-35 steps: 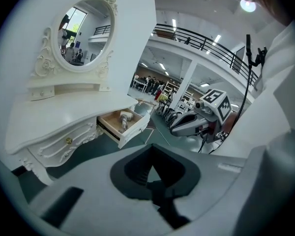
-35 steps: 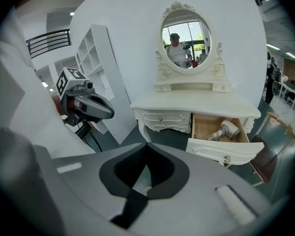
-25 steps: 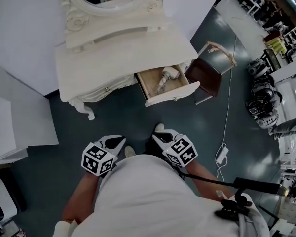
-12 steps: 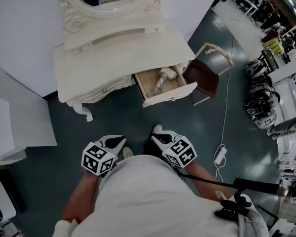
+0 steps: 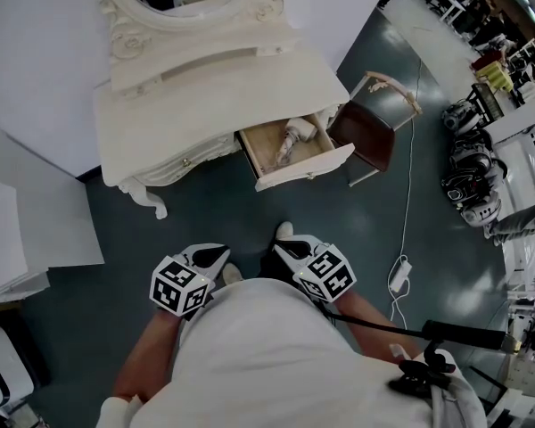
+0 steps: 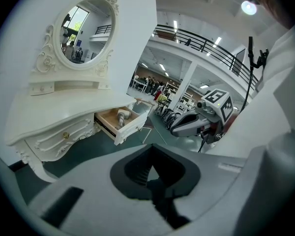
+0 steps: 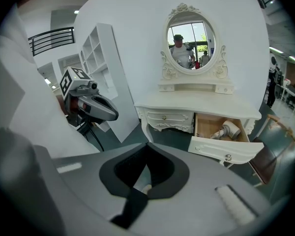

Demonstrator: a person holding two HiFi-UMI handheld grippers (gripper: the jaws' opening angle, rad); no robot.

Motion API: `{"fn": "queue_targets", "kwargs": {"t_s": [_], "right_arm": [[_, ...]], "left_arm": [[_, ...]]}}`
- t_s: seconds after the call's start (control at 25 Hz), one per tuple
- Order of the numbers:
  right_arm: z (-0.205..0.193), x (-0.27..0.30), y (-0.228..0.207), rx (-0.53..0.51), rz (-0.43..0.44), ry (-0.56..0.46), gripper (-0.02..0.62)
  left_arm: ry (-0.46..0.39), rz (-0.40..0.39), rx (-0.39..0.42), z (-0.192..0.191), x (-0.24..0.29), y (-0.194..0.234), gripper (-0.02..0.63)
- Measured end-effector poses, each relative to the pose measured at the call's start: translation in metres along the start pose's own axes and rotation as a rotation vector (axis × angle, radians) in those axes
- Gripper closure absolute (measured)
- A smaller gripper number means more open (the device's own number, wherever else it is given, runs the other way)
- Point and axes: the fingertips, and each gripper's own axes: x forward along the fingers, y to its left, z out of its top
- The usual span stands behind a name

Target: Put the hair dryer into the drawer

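The hair dryer (image 5: pixel 293 138) is cream-coloured and lies inside the open drawer (image 5: pixel 305 167) on the right side of the white dressing table (image 5: pixel 205 87). Both gripper views also show the hair dryer (image 6: pixel 121 116) (image 7: pixel 225 130) in the drawer (image 6: pixel 129 129) (image 7: pixel 226 150). My left gripper (image 5: pixel 219 254) and right gripper (image 5: pixel 284 247) hang side by side close to the person's body, well back from the table. Both point toward the table with jaws together and nothing between them. The left gripper (image 6: pixel 152 183) sees the right one (image 6: pixel 179 128); the right gripper (image 7: pixel 143 185) sees the left one (image 7: pixel 108 113).
A chair with a dark red seat (image 5: pixel 367 135) stands right of the open drawer. A white cable with an adapter (image 5: pixel 399 276) lies on the dark floor at the right. White shelving (image 7: pixel 101 73) stands left of the table. The person's shoe (image 5: pixel 285 231) shows between the grippers.
The dressing table and drawer have slid slightly up and left in the head view as the head shifted. Both grippers stay where they were, still shut.
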Motion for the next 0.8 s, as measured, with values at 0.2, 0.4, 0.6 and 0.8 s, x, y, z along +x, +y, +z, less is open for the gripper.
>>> {"fn": "queue_targets", "kwargs": {"t_s": [0.2,0.4,0.6,0.8], "right_arm": [[-0.0013,-0.0032,-0.0013,0.002,-0.001,0.0,0.595],[-0.0002,-0.0019,-0.0022,-0.003,0.001,0.005,0.595],[-0.0006,-0.0013,-0.0012,-0.013,0.002,0.008,0.595],[-0.0014,0.0015,0.0019,-0.015,0.011,0.016,0.595]], "left_arm": [[0.01,-0.004,0.002,0.0,0.0028,-0.0036,0.603],[0.017,-0.008,0.002,0.0021,0.0046,-0.0032,0.603],[0.021,-0.004,-0.002,0.0004,0.0038,-0.0027,0.604],[0.023,0.002,-0.011,-0.002,0.0007,-0.0009,0.604]]}}
